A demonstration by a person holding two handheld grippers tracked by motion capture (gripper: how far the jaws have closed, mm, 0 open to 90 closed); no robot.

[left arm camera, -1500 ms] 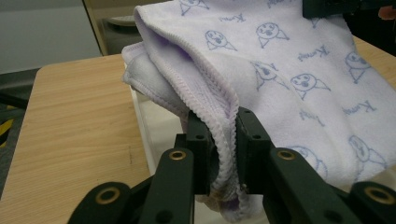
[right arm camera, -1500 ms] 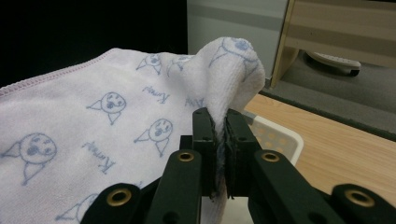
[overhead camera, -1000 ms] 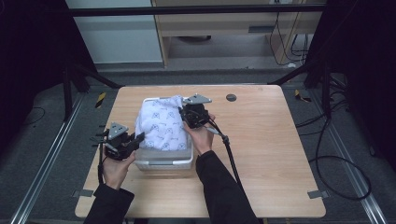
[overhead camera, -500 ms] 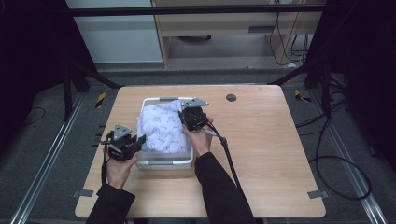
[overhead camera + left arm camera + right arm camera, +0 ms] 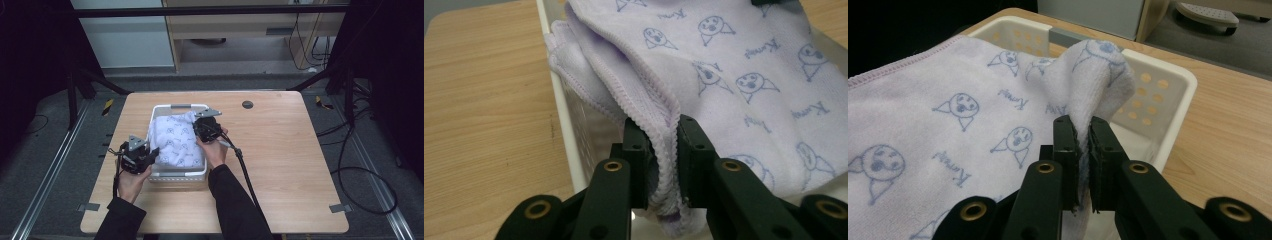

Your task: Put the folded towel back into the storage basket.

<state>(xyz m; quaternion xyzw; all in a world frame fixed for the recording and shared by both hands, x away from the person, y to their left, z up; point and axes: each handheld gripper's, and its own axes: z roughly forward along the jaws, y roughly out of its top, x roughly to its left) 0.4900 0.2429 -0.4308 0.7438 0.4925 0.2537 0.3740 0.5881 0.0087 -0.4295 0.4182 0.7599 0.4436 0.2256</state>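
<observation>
A pale lilac towel (image 5: 177, 142) printed with small blue faces lies folded over a white perforated basket (image 5: 181, 107) on the wooden table. My left gripper (image 5: 155, 150) is shut on the towel's stitched near-left edge (image 5: 664, 145), which bunches between its black pads. My right gripper (image 5: 197, 127) is shut on a raised fold of the towel (image 5: 1093, 75) at the basket's right side, and the cloth stands up in a peak above the pads. The towel (image 5: 948, 115) spreads flat to the left of that peak. A person's hands hold both grippers from the near side.
The basket's white rim (image 5: 561, 105) runs beside the left gripper, with bare table (image 5: 484, 100) to its left. A small dark round disc (image 5: 247, 104) sits on the table behind the basket. A black cable (image 5: 245, 170) trails from the right gripper toward the near edge.
Both hands have sunk a little toward the basket, and the towel has settled lower into it. Both grips stay as they were.
</observation>
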